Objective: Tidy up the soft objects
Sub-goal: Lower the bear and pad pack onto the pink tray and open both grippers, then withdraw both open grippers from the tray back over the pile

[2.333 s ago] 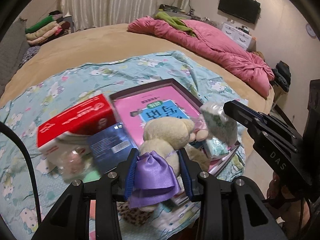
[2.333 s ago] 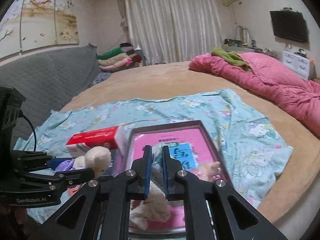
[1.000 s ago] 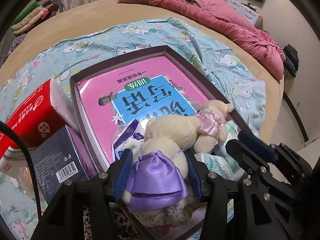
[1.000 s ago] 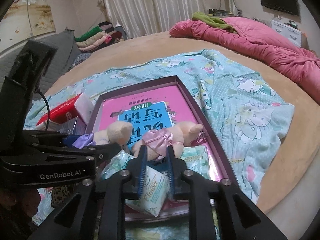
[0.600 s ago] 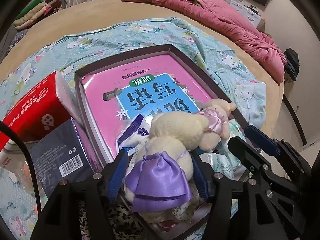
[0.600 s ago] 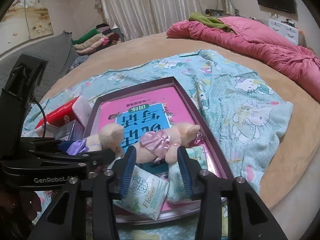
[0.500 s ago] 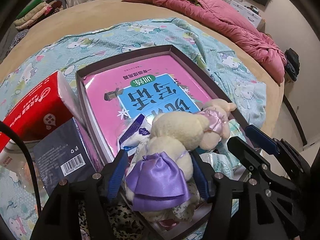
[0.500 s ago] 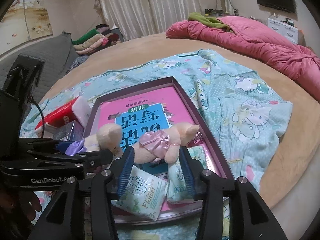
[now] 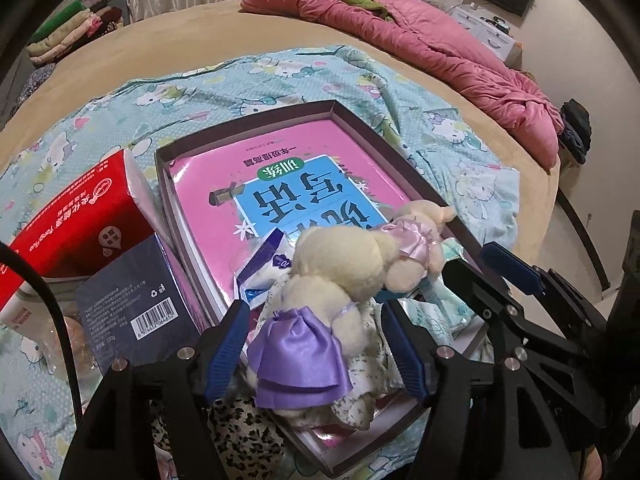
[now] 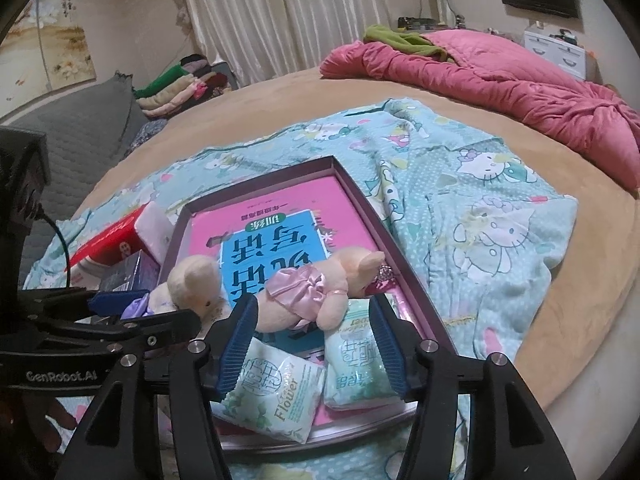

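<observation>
From my left wrist camera, my left gripper [image 9: 316,344] is opening. The cream teddy with the purple bow [image 9: 320,320] lies between its blue pads, but the pads do not press it. The teddy rests in the near end of the dark box [image 9: 248,128], on top of a flowery cloth [image 9: 360,392]. A second teddy with a pink bow [image 9: 416,240] lies just behind it. The box holds a pink book [image 9: 288,168]. A red tissue pack [image 9: 80,216] and a dark blue carton [image 9: 132,296] sit just left of the box.

From my right wrist camera, my right gripper [image 10: 312,344] is opening too. Two tissue packs [image 10: 276,396] lie side by side between its pads, and the pads do not squeeze them. They rest in the near end of the box, just in front of the pink-bow teddy. The box sits on a blue kitty blanket [image 10: 480,216].
</observation>
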{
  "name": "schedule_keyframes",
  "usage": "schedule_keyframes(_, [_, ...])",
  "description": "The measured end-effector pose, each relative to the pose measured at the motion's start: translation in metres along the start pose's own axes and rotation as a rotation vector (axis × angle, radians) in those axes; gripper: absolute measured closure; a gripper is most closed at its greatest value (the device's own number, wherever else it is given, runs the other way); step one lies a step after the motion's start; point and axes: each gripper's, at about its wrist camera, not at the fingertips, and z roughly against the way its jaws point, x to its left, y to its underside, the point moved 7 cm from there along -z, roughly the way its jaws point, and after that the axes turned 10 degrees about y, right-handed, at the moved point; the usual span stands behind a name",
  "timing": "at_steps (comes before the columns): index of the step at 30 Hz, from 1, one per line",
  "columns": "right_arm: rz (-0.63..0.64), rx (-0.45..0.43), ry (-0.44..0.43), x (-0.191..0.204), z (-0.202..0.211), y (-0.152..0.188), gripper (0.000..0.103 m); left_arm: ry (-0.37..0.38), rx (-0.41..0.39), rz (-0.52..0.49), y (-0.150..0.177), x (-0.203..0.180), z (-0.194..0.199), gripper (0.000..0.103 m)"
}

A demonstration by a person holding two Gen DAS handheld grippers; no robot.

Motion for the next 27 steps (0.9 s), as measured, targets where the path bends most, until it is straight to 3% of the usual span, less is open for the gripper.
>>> schedule_keyframes(10, [-0.030, -0.006, 0.026, -0.008, 0.001, -0.002, 0.032, -0.017, -0.032, -0.003, 0.003, 0.000, 0.016, 0.032])
schedule_keyframes(27, [0.013, -0.076, 0.045, 0.006, 0.026, -0.009, 0.029, -0.063, -0.103, 0.020, 0.013, 0.011, 0.063, 0.029])
